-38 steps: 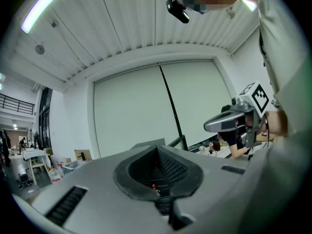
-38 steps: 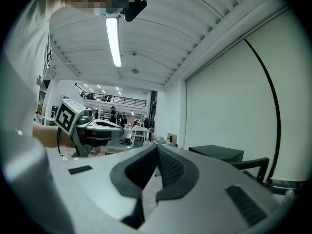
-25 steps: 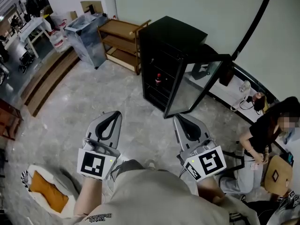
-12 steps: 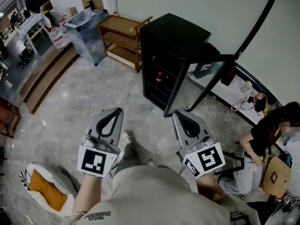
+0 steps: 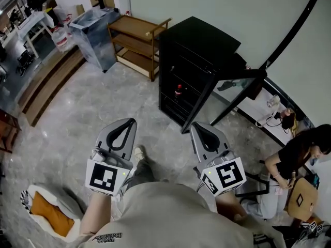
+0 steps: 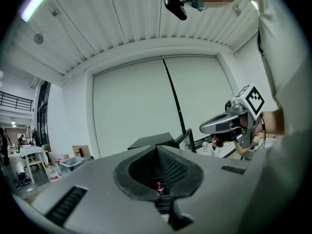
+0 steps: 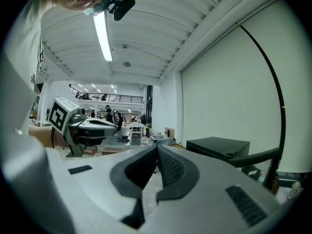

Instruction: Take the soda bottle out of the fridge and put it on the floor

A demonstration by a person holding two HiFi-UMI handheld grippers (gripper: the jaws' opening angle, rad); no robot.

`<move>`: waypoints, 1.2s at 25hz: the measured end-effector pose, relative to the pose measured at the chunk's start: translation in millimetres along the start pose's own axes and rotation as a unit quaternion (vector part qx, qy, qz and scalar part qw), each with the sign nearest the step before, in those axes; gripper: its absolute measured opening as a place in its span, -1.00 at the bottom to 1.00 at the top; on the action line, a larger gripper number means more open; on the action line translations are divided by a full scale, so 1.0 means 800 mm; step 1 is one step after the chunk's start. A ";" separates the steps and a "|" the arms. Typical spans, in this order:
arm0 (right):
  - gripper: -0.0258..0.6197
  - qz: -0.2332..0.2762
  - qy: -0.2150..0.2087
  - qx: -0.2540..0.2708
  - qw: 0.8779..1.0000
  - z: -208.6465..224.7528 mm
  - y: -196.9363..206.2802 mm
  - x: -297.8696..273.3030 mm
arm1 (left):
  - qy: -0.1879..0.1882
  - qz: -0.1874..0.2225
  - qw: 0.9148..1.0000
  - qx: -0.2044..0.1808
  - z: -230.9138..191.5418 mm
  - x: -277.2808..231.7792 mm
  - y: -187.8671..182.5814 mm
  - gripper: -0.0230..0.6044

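Note:
The black fridge stands ahead with its glass door swung open to the right. Inside it, a soda bottle with a red cap stands upright on a shelf. My left gripper and right gripper are held side by side, well short of the fridge, both shut and empty. In the left gripper view the bottle shows small and far off, through the hollow below the closed tips of the left gripper. The right gripper view has the right gripper shut, with the fridge to its right.
A wooden shelf unit and a clear plastic bin stand left of the fridge. Wooden steps run along the far left. A person sits on the floor at the right. A white and orange cushion lies at lower left.
Both grippers have moved forward toward the fridge, which now sits a little nearer in the head view. Both stay shut and empty.

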State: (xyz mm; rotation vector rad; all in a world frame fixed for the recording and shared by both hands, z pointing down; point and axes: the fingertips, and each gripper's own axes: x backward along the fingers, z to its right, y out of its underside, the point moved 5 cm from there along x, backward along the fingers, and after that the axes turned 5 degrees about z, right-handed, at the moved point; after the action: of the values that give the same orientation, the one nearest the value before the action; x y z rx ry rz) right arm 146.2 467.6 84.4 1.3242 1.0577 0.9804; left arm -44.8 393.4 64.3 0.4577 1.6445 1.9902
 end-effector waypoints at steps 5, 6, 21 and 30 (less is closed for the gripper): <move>-0.94 -0.015 0.008 0.002 1.000 0.011 0.004 -0.060 | 0.011 -0.007 1.000 0.002 -0.047 -0.037 0.014 -0.90; -0.93 -0.016 0.010 0.003 1.000 0.013 0.003 -0.074 | 0.014 -0.007 1.000 0.003 -0.060 -0.045 0.015 -0.91; -0.93 -0.051 0.043 -0.002 0.998 0.025 -0.001 -0.314 | 0.061 -0.009 0.998 -0.003 -0.273 -0.154 0.049 -0.90; -0.93 -0.056 0.056 0.016 0.997 0.029 0.001 -0.398 | 0.085 -0.006 0.996 -0.005 -0.345 -0.206 0.077 -0.90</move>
State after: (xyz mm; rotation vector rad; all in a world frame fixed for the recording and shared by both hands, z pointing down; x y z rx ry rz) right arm 87.9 154.1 95.4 1.2332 1.2239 0.9664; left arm -76.1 67.3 77.8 0.2804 1.7331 2.0750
